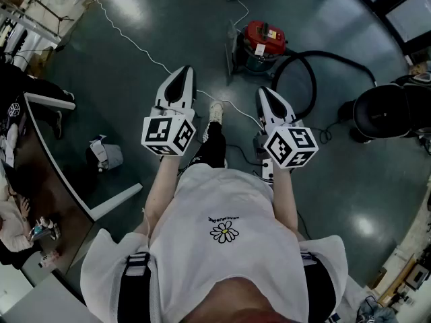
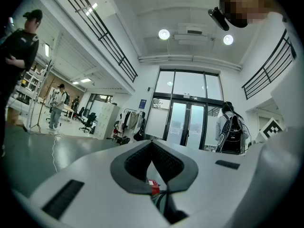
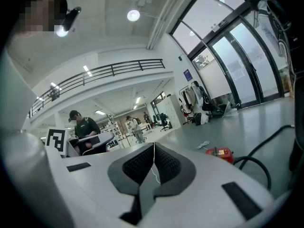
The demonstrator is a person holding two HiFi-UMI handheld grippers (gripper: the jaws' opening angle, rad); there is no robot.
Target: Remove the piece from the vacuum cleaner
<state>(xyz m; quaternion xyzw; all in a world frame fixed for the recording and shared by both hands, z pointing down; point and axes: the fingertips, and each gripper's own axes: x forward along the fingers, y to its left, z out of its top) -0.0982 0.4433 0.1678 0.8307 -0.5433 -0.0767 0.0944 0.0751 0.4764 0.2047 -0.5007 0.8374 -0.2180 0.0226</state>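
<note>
The red vacuum cleaner (image 1: 262, 42) stands on the grey floor some way ahead of me, with its black hose (image 1: 304, 62) looping off to the right. It also shows low at the right in the right gripper view, as the vacuum cleaner (image 3: 220, 153) with its hose (image 3: 266, 148). I hold both grippers at chest height, pointing forward and well short of it. My left gripper (image 1: 180, 74) is shut with nothing in it, its tips meeting (image 2: 152, 143). My right gripper (image 1: 264, 93) is also shut and empty (image 3: 154, 145). No separate piece of the vacuum can be made out.
A white cord (image 1: 141, 49) runs across the floor to a power strip (image 1: 267, 171) by my feet. A curved desk (image 1: 50, 163) stands at the left, a small grey bag (image 1: 104, 155) near it. A black bulky shape (image 1: 384, 113) sits at the right. A person with a backpack (image 2: 231, 133) stands by the glass doors.
</note>
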